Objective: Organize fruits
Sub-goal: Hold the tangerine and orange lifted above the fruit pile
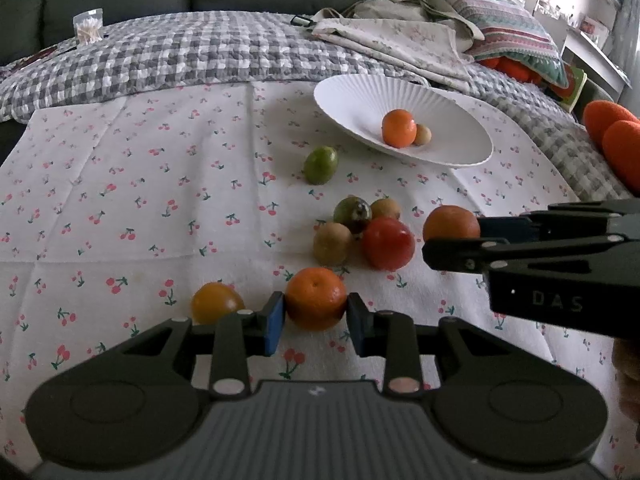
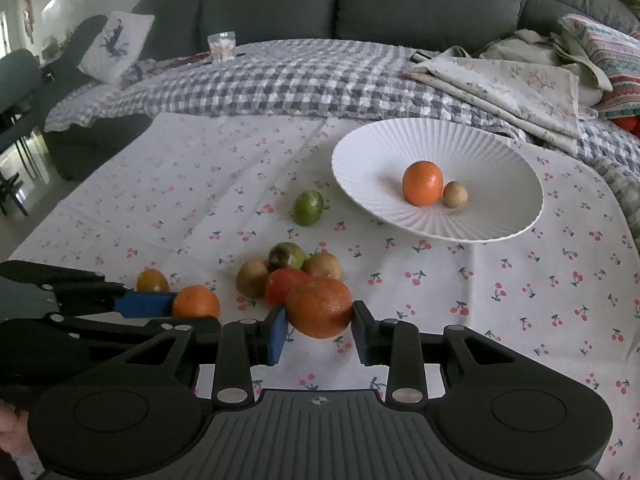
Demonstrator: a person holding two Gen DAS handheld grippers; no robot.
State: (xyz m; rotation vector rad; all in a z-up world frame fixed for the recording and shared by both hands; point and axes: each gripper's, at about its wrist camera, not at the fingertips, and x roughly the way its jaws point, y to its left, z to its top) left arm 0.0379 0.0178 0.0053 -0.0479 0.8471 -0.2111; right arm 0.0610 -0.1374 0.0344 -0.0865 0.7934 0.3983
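Note:
My left gripper (image 1: pixel 316 316) is shut on a small orange (image 1: pixel 316 298) low over the cherry-print cloth. My right gripper (image 2: pixel 320 326) is shut on a larger, darker orange (image 2: pixel 320 307); it also shows in the left wrist view (image 1: pixel 451 224). Between them lie a red tomato (image 1: pixel 388 243), a brown kiwi (image 1: pixel 332 243), a dark green fruit (image 1: pixel 353 209) and a tan fruit (image 1: pixel 385 208). A yellow tomato (image 1: pixel 216 302) lies to the left. A green lime (image 1: pixel 320 165) lies nearer the white ribbed plate (image 1: pixel 352 96), which holds an orange (image 1: pixel 399 128) and a small tan fruit (image 1: pixel 422 135).
A grey checked quilt (image 1: pixel 180 56) covers the far side, with folded cloths and a striped pillow (image 1: pixel 512 28) at the right. A clear box of cotton swabs (image 1: pixel 89 26) stands at the far left. A dark sofa is behind. Orange soft shapes (image 1: pixel 616 136) sit at the right edge.

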